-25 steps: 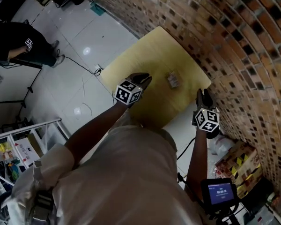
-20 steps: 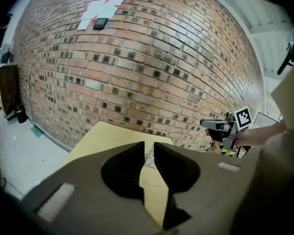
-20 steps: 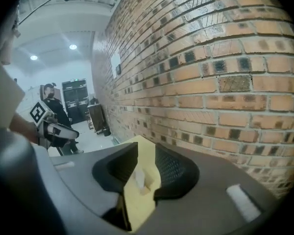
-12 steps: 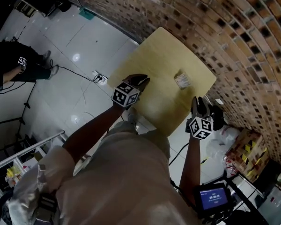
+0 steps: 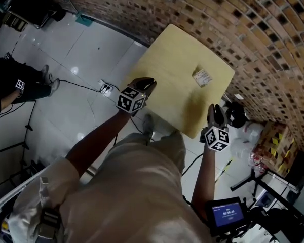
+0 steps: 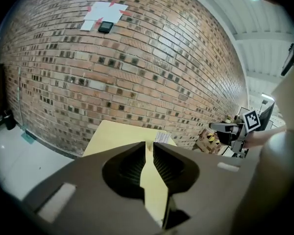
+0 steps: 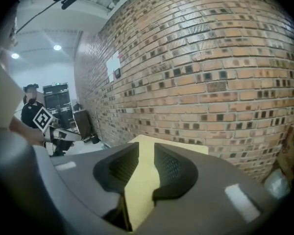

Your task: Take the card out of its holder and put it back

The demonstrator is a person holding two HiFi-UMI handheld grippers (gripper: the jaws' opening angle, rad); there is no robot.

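Note:
The card holder (image 5: pixel 201 76), a small pale sleeve with print, lies on the yellow table (image 5: pixel 167 59) near its far right side; it also shows in the left gripper view as a pale card holder (image 6: pixel 162 137) just beyond the jaws. My left gripper (image 5: pixel 148 83) hangs over the table's near left edge, jaws a narrow gap apart and empty (image 6: pixel 149 145). My right gripper (image 5: pixel 215 109) is off the table's near right corner. Its jaws (image 7: pixel 146 148) have just been closing, stand open, and hold nothing.
A brick wall (image 5: pixel 253 39) curves behind the table. On the floor are a cable and socket (image 5: pixel 105 88), a black object (image 5: pixel 236 114) by the table's right corner and cardboard boxes (image 5: pixel 273 146). A person in black (image 5: pixel 15 82) stands at the left.
Both grippers have drawn back from the card holder toward the table's near edge. The right gripper now sits below the table's near corner. The head view has swung.

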